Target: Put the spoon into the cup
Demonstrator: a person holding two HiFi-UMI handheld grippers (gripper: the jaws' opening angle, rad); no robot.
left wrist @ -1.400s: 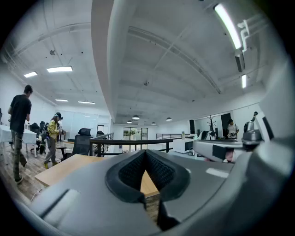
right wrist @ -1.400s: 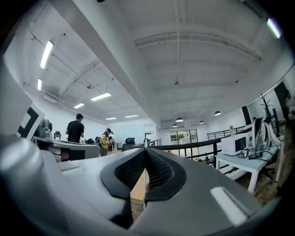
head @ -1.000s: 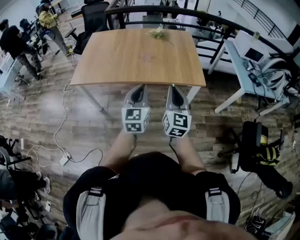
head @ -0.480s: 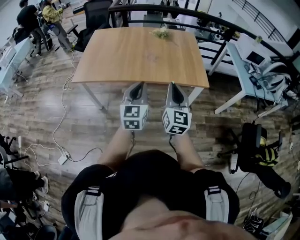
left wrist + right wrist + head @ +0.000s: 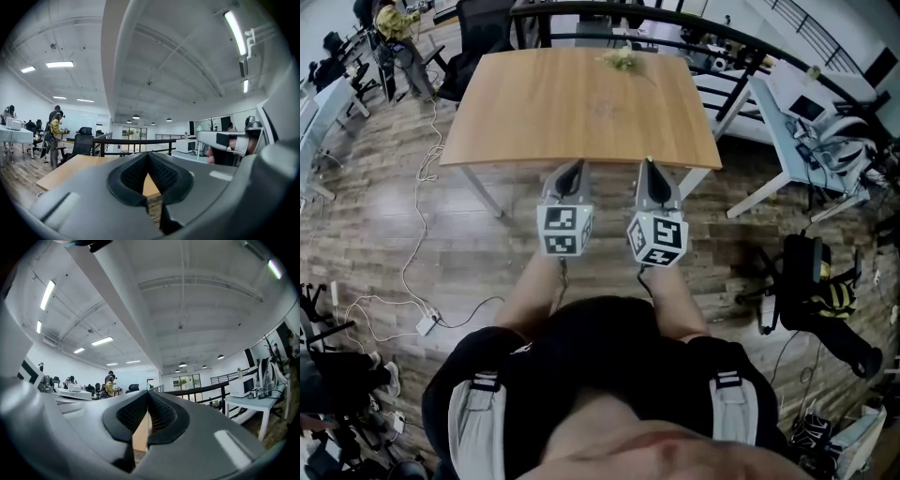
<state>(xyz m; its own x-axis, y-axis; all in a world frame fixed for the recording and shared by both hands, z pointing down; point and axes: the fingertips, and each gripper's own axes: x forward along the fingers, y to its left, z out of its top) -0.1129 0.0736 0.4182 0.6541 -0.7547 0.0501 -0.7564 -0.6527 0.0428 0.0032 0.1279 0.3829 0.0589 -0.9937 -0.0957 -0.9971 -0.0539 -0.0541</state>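
Observation:
A small pale yellow-green object (image 5: 619,61) lies at the far edge of the wooden table (image 5: 534,112); it is too small to tell a cup or a spoon in it. My left gripper (image 5: 577,166) and right gripper (image 5: 649,161) are held side by side at the table's near edge, far from that object. Both are shut with nothing between the jaws. In the left gripper view the left gripper (image 5: 147,154) points level over the tabletop (image 5: 70,164). The right gripper (image 5: 148,392) shows the same in the right gripper view.
A black office chair (image 5: 483,23) and a black railing (image 5: 722,37) stand behind the table. A white desk (image 5: 787,122) with equipment is at the right, a black bag (image 5: 811,281) below it. Cables (image 5: 422,323) trail over the wooden floor at the left. People (image 5: 394,28) are at the far left.
Both grippers have edged slightly forward, their tips now over the table's near edge. The people at the far left have shifted. Both stay shut.

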